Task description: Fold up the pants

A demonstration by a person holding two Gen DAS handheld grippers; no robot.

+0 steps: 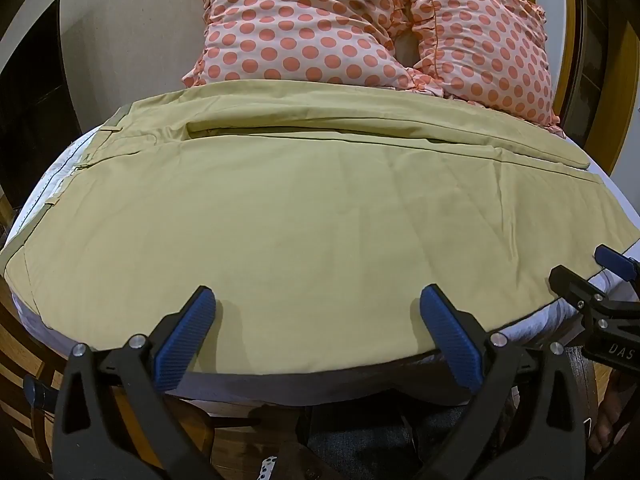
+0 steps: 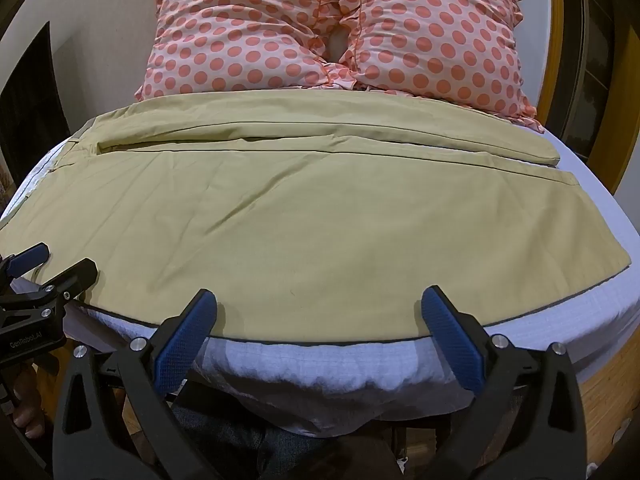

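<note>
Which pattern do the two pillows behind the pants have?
The pillows are pale pink with orange-coral polka dots and ruffled edges; the right wrist view shows them best.

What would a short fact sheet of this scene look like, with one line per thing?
garment: khaki cotton pants spread flat, waistband left, legs running right
surface: white quilted mattress
behind: two pink polka-dot pillows side by side
left gripper: open, blue pads over the pants' near edge, holding nothing
right gripper: open, at the near edge, holding nothing
folding: legs lie side by side, no cross fold yet
</note>
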